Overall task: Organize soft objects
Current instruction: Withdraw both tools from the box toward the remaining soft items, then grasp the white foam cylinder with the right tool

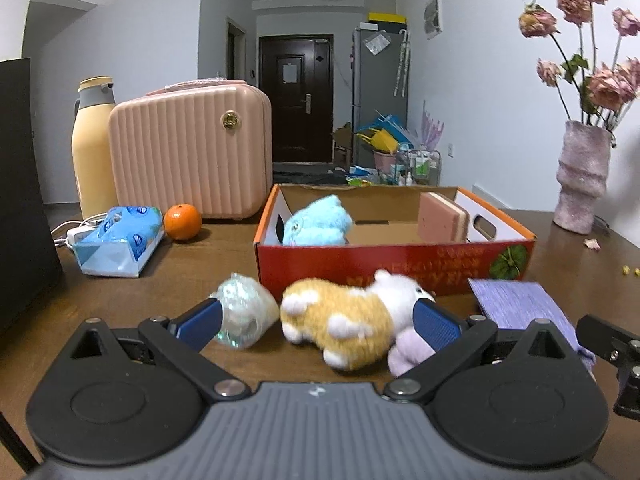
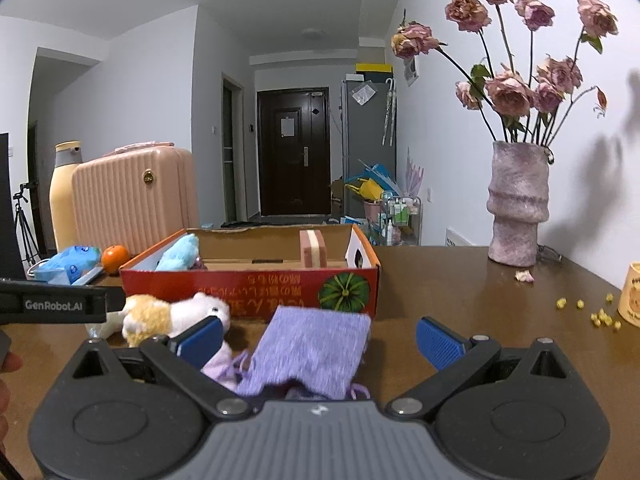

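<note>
The plush toy lay on the table, just near of the red box, long axis running left-right. It sat btwn the spread, empty jaws of the left gripper, so left was nearer. The right gripper, also spread w/ nothing held, hovered over the purple cloth.

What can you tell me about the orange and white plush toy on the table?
The plush toy is a small fluffy animal, orange-tan with white patches, white head and a dark eye. It lies on its side on the brown table, in front of the red box, between the open fingers of the left gripper, not yet gripped.
</note>
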### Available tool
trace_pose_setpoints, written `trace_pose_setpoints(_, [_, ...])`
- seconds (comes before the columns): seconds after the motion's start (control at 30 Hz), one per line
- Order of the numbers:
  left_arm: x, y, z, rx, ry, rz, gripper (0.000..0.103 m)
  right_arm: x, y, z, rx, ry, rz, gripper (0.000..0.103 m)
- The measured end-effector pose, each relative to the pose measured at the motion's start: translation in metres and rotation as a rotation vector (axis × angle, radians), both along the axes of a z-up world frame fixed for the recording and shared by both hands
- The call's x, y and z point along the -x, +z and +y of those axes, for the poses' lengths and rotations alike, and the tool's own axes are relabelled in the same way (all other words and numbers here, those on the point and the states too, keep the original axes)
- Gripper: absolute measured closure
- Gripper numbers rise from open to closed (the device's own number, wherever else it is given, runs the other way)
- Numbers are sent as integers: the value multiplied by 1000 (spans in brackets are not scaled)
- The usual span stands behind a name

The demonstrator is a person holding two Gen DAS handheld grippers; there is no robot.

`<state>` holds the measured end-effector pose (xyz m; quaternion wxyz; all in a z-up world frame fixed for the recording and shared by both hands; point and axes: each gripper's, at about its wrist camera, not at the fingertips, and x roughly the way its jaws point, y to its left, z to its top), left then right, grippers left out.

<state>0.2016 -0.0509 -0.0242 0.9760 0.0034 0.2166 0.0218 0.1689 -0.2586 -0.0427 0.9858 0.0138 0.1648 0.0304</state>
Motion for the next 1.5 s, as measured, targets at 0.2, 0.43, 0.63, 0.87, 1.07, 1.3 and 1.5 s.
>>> trace_pose_setpoints(0.2, [20, -7, 1, -3, -31, 25, 0, 17, -9, 1, 11, 2, 30, 0])
trace_pose_setpoints(0.43, [32, -11, 2, -9, -60, 33, 0, 22, -18, 5, 35, -4, 81, 0])
trace_pose_setpoints(0.63, [30, -12, 4, 11, -79, 54, 0, 15, -24, 8, 58, -7, 130, 0])
trace_pose_setpoints(0.87, [30, -12, 12, 30, -106, 65, 0, 5, -32, 10, 56, 18, 206, 16])
trace_pose_setpoints(1.07, [31, -11, 15, 42, -123, 71, 0, 4, -33, 7, 16, 41, 221, 34])
trace_pose_setpoints(1.3, [33, -11, 15, 48, -138, 71, 0, -10, -38, 12, 14, 47, 263, 41])
trace_pose_setpoints(1.5, [33, -12, 14, 51, -143, 82, 0, -24, -43, 17, 37, 18, 296, 46])
